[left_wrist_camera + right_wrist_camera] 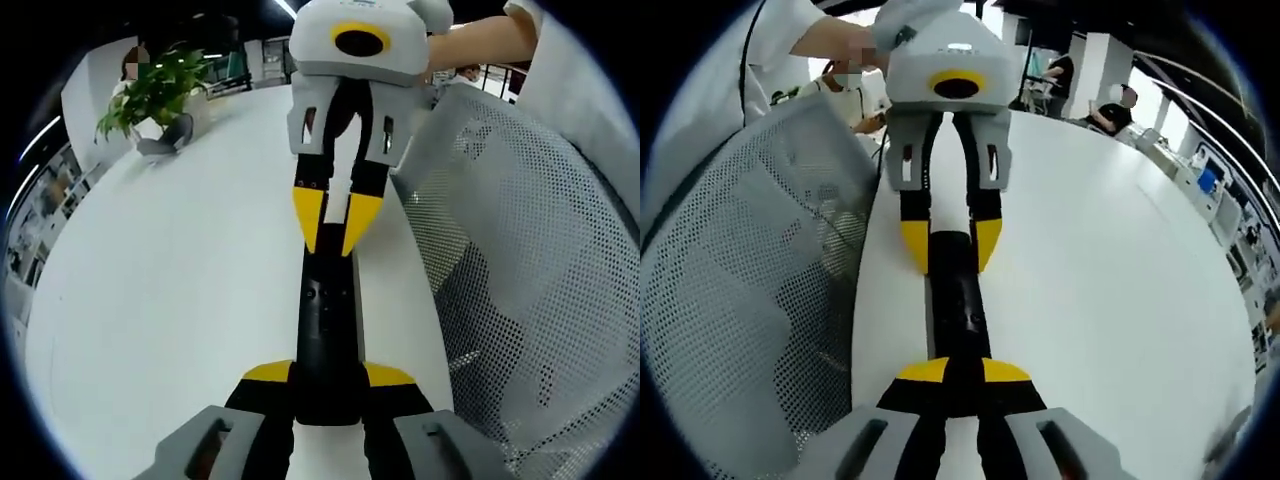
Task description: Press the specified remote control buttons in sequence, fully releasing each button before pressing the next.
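A long black remote (pixel 328 320) lies on the white table (pixel 170 300) between my two grippers, which face each other. My left gripper (pixel 328 375) is shut on the remote's near end, one yellow tip on each side. In the right gripper view it comes in from the top, clamping the remote (pixel 958 300) at its far end (pixel 951 247). My right gripper (pixel 334 235) is shut, its yellow tips close together and resting on the remote's top face. Its own tips (pixel 965 372) cover the spot they touch.
A grey mesh chair back (pixel 520 250) stands close beside the table edge (pixel 750 280). A potted plant (pixel 155 90) sits at the table's far end. The person's sleeve (pixel 730 70) is above the chair. Other people sit far behind (pixel 1115 110). Bare table (pixel 1110 280) lies beside the remote.
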Action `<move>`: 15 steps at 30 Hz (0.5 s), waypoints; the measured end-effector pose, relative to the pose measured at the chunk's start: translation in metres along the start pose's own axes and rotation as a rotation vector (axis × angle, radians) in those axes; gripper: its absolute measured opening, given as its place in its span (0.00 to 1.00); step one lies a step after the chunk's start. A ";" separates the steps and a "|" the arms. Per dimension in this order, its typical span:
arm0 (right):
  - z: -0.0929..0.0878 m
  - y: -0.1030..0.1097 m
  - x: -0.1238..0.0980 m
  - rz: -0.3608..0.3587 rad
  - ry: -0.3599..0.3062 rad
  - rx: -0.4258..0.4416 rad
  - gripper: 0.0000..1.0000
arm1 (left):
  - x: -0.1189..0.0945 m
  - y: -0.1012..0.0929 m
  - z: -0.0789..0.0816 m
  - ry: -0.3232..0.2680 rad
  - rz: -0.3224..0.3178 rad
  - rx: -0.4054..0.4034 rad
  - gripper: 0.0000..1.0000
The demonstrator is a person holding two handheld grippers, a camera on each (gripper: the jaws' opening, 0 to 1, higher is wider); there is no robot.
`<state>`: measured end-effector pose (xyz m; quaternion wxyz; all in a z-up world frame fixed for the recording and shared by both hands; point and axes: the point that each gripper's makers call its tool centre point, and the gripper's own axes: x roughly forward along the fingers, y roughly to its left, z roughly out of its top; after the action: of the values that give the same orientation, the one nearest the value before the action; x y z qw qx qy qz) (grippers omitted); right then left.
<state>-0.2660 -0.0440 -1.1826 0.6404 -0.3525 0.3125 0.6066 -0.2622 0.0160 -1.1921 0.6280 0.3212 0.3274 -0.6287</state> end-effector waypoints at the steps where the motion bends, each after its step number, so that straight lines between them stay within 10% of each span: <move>1: 0.000 0.000 0.000 0.011 0.012 -0.022 0.07 | 0.000 0.000 0.000 -0.001 0.000 0.000 0.24; 9: 0.001 -0.003 0.003 0.089 0.141 0.013 0.07 | 0.000 0.000 0.000 -0.004 0.001 -0.001 0.24; 15: 0.000 -0.002 0.002 0.092 0.098 0.048 0.07 | 0.000 0.001 0.000 -0.009 0.002 -0.003 0.24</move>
<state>-0.2636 -0.0429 -1.1838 0.6041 -0.3518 0.3736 0.6097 -0.2617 0.0159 -1.1918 0.6306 0.3178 0.3253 -0.6289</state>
